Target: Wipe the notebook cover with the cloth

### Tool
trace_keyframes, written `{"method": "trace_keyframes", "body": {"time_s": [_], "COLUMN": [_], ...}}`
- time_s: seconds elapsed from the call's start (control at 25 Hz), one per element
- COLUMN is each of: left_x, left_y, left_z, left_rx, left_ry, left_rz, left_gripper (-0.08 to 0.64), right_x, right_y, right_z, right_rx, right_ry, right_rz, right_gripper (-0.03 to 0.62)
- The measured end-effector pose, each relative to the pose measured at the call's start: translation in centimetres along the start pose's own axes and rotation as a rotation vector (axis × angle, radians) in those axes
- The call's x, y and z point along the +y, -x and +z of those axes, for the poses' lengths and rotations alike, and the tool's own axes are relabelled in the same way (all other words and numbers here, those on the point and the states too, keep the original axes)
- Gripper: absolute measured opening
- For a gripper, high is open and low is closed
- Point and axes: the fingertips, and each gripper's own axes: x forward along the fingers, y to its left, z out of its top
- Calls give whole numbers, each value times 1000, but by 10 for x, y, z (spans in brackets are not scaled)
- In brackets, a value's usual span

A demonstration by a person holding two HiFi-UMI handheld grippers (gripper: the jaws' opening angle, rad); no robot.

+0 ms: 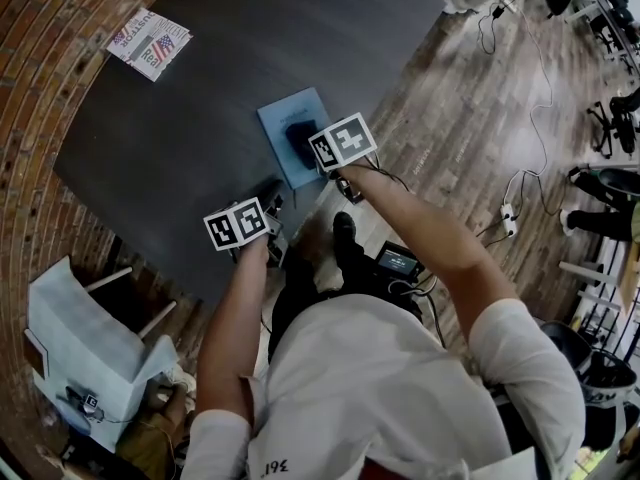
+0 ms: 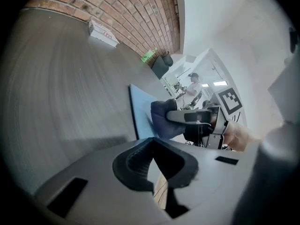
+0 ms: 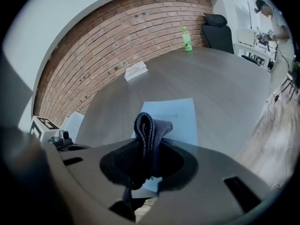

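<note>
A light blue notebook point(image 1: 283, 118) lies flat on the dark table point(image 1: 200, 98) near its front edge. My right gripper point(image 1: 318, 153) is shut on a folded dark cloth point(image 1: 298, 140), which rests on the notebook's cover. In the right gripper view the cloth point(image 3: 152, 125) stands bunched between the jaws, with the notebook point(image 3: 180, 116) just beyond. My left gripper point(image 1: 262, 208) hovers at the table's edge, left of the notebook, shut and holding nothing. Its own view shows the notebook point(image 2: 140, 114), the cloth point(image 2: 161, 118) and the right gripper point(image 2: 197, 118) ahead.
A printed booklet point(image 1: 150, 43) lies at the table's far left by the brick wall. A green bottle point(image 3: 187, 38) and a black chair point(image 3: 218, 29) are at the far end. A white chair point(image 1: 90, 358) stands left of me. Cables point(image 1: 510, 208) run over the wooden floor.
</note>
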Motion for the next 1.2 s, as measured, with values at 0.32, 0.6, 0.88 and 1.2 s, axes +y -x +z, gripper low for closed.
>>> {"method": "trace_keyframes", "body": {"time_s": [0.32, 0.6, 0.88, 1.2], "left_x": [4, 2, -1, -10], "left_y": [6, 6, 0, -13], "left_z": [0, -6, -9, -14], "left_rx": [-7, -1, 17, 41], "left_ry": [12, 10, 4, -11], "left_rz": [1, -6, -11, -14], "left_gripper": [8, 8, 8, 8], "right_x": [42, 46, 32, 6], "right_y": [-12, -26, -21, -7], "right_z": [-10, -37, -40, -43], "right_rx": [14, 68, 78, 75], "right_ry": [-39, -91, -75, -68], "right_rz": [122, 151, 126, 85], "right_gripper": [100, 101, 101, 101]}}
